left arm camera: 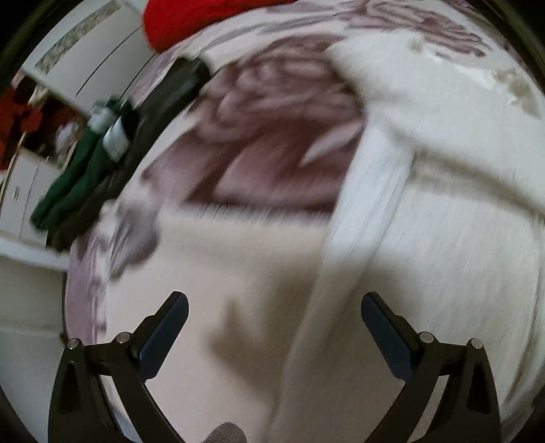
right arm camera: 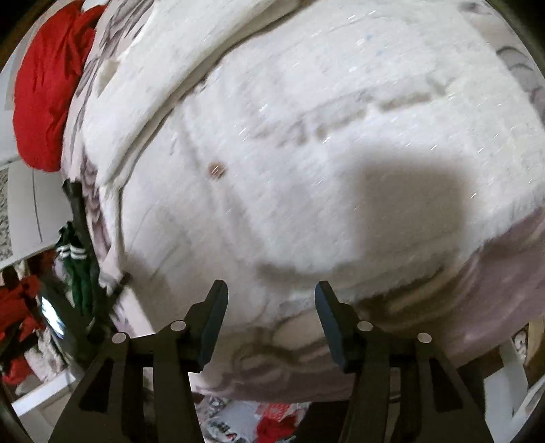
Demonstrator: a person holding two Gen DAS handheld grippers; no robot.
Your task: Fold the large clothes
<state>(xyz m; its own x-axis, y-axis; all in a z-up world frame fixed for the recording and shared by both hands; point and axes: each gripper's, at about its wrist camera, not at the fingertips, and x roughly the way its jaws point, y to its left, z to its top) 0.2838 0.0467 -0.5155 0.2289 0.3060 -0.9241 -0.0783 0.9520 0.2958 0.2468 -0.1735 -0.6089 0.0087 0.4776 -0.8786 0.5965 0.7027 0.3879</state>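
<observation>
The left claw (left arm camera: 274, 311) stands wide with nothing between its dark blue pads, and it points steeply down at the bed. Just ahead of it and reaching away to its right lies the large white fluffy knitted garment (left arm camera: 442, 191), with one long white sleeve or edge band (left arm camera: 368, 201) running from far ahead down toward the gap of the claw. Under it is the pale bedspread with big mauve flower print (left arm camera: 272, 136). Far ahead and to the left of this claw lie a dark green garment with white stripes (left arm camera: 78, 177) and a black piece of clothing (left arm camera: 160, 98), and beyond them a red cloth bundle (left arm camera: 190, 20). The right claw (right arm camera: 270, 305) is about half open and empty; the white garment fills nearly everything ahead of it, with a small brown button (right arm camera: 216, 169) ahead to the left. The pictures are blurred.
</observation>
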